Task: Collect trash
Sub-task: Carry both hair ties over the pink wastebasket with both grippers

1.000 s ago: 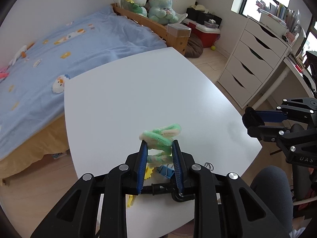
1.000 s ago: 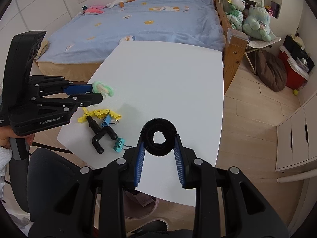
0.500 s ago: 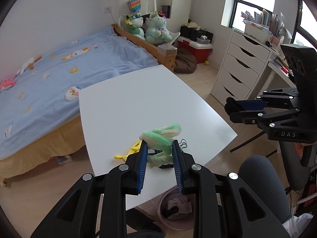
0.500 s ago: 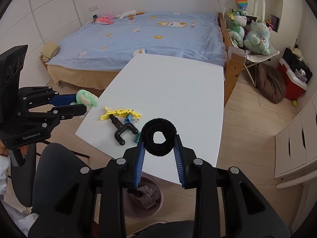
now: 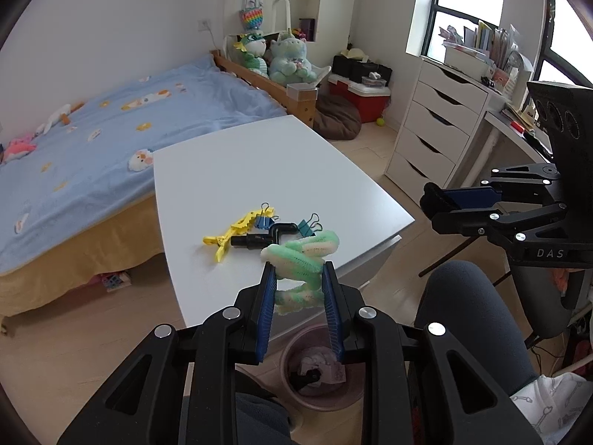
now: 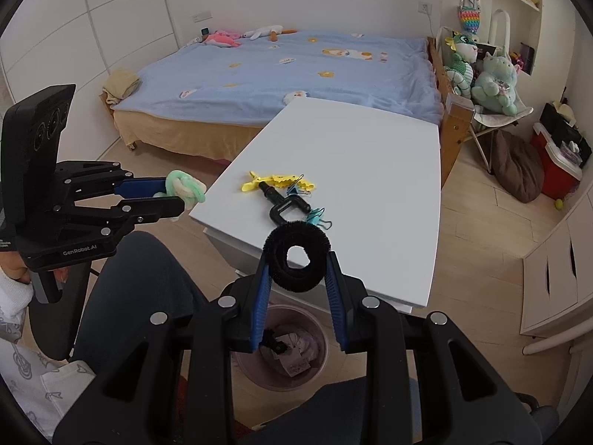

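Fuzzy green-white twisted pipe-cleaner [image 5: 302, 256] pinched in left gripper [image 5: 299, 289]; bristly black ring [image 6: 296, 261] pinched in right gripper [image 6: 298, 278].

The right gripper [image 6: 298, 278] clamps a fuzzy black chenille ring [image 6: 296, 259] between its blue-padded fingers [image 6: 259, 298], above a pink plastic wastebasket [image 6: 317, 356] with crumpled scraps inside. At left, the left gripper [image 6: 174, 194] pinches a twisted green and cream chenille stem [image 6: 185, 187] just off the corner of the white rectangular table [image 6: 370, 170]. On the table lie a yellow plastic hair clip [image 6: 276, 181], a black T-shaped handle [image 6: 283, 205] and teal binder clips [image 6: 317, 217].
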`<state>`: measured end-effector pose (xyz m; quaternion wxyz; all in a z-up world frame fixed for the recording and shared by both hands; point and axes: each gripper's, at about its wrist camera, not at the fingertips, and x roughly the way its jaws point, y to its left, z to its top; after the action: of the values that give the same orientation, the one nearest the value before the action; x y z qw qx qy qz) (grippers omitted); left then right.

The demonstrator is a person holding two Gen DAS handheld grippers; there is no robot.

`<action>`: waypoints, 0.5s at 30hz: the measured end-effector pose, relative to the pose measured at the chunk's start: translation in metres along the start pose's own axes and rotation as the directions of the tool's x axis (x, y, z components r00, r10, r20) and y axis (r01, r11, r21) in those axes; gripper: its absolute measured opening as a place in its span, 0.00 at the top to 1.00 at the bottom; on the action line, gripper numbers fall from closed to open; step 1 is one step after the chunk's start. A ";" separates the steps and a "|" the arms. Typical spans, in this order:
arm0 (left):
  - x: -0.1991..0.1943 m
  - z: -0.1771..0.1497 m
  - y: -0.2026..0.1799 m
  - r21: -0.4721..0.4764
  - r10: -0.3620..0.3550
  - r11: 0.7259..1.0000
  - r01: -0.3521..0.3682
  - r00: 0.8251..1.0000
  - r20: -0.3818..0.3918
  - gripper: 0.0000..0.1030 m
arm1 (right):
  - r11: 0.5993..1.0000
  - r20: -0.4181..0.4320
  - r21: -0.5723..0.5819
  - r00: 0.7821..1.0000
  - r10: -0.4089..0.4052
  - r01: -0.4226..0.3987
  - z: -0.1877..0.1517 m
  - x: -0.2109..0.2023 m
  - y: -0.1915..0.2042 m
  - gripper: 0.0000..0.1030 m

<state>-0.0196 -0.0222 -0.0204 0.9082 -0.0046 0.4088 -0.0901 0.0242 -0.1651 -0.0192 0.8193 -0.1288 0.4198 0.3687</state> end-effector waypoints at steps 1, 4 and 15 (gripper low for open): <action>-0.002 -0.003 -0.002 0.000 0.001 1.000 -0.001 1.000 0.000 0.76 | 1.000 -0.003 0.000 1.000 0.006 -0.006 -0.005 -0.001 0.004 0.72; -0.007 -0.014 -0.005 -0.012 -0.006 1.000 0.006 1.000 -0.004 0.76 | 1.000 -0.025 -0.009 0.999 0.027 -0.027 -0.020 0.001 0.015 0.72; -0.014 -0.039 -0.011 -0.030 -0.025 0.999 0.024 0.999 -0.025 0.76 | 0.997 -0.086 0.006 0.993 0.076 -0.075 -0.049 0.017 0.027 0.61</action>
<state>-0.0596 -0.0282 -0.0349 0.9016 -0.0220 0.4213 -0.0952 -0.0184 -0.1634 -0.0597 0.7861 -0.1275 0.4598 0.3929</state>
